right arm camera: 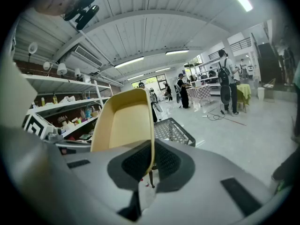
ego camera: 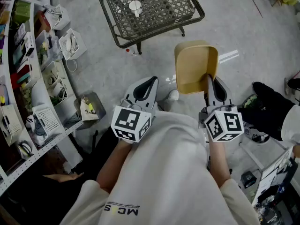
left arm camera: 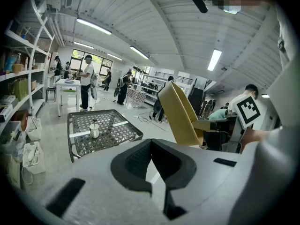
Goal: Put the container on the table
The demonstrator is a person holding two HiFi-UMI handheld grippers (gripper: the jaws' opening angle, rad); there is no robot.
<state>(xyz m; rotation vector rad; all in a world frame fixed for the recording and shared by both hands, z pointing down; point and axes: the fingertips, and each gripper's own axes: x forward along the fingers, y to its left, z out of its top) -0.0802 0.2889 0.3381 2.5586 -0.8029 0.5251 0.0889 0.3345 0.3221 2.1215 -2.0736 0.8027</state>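
Observation:
A tan plastic container (ego camera: 195, 65) hangs upright above the floor, with my right gripper (ego camera: 209, 80) shut on its right-hand rim. From the right gripper view the container (right arm camera: 123, 121) fills the left centre, its edge pinched between the jaws of my right gripper (right arm camera: 150, 156). The black metal mesh table (ego camera: 155, 20) stands ahead, with a small white cup (ego camera: 134, 6) on it. My left gripper (ego camera: 153, 80) is shut on nothing, to the left of the container. In the left gripper view the table (left arm camera: 79, 149) lies ahead to the left and the container (left arm camera: 180, 113) to the right.
Shelving with bins and boxes (ego camera: 26, 86) runs along the left. White wire baskets (ego camera: 71, 43) sit on the floor beside it. A seated person's leg and shoe (ego camera: 262, 107) are at the right. Several people stand far back (left arm camera: 86, 81).

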